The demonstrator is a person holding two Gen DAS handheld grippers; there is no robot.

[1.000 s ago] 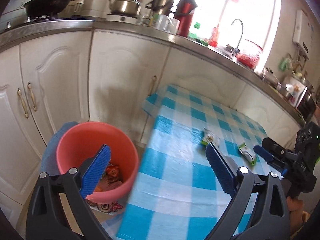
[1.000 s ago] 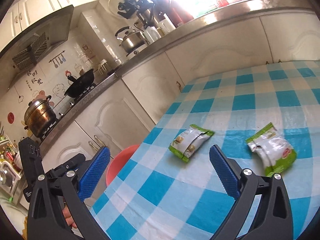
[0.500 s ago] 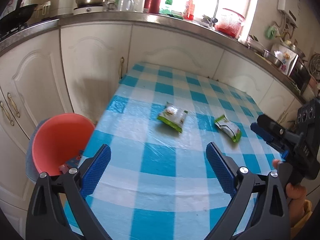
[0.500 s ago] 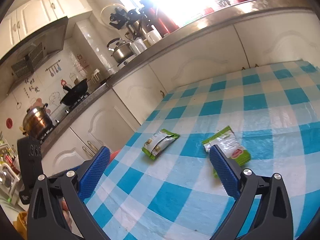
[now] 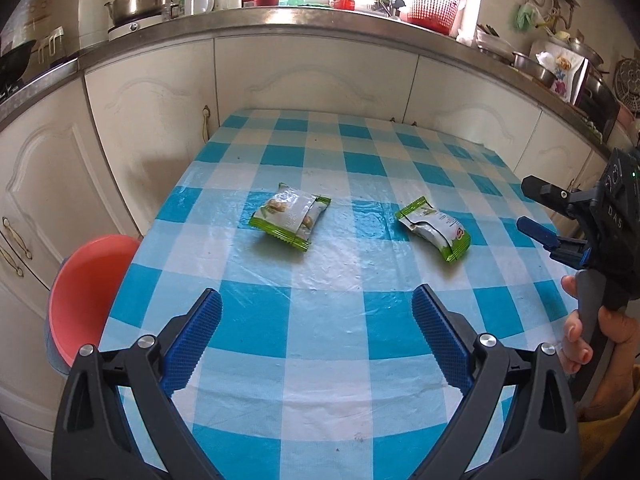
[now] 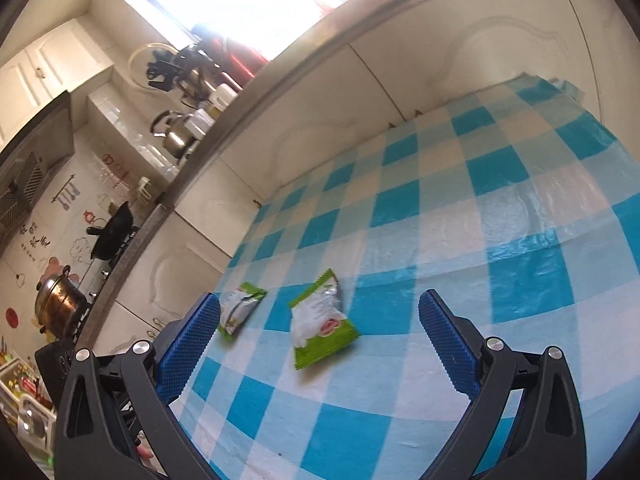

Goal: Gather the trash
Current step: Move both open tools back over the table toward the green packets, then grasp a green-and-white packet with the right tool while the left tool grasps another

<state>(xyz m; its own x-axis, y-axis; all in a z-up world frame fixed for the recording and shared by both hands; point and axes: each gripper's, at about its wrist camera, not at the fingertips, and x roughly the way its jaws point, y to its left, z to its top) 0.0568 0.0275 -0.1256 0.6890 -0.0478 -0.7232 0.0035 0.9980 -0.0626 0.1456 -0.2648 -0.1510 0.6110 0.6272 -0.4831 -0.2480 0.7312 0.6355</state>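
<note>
Two green-and-silver snack wrappers lie on the blue checked tablecloth (image 5: 320,320). The left wrapper (image 5: 290,216) (image 6: 240,306) and the right wrapper (image 5: 434,227) (image 6: 320,320) rest flat, a short gap apart. My left gripper (image 5: 316,332) hovers open above the near part of the table, well short of both wrappers. My right gripper (image 6: 318,340) is open too, tilted, with the right wrapper between and just beyond its fingers, not touched. From the left wrist view it shows at the right edge (image 5: 536,216), held by a hand (image 5: 580,336). A pink bin (image 5: 86,288) stands on the floor at the table's left edge.
White kitchen cabinets (image 5: 312,80) run behind and left of the table. The counter above carries a kettle (image 5: 136,0), mugs, a red flask and a red basket (image 5: 436,2). A wok (image 6: 112,232) and a pot (image 6: 58,300) sit on the stove at left.
My left gripper swung from over the pink bin to face the table squarely. The right gripper came closer to the right wrapper and tilted. Both stayed open.
</note>
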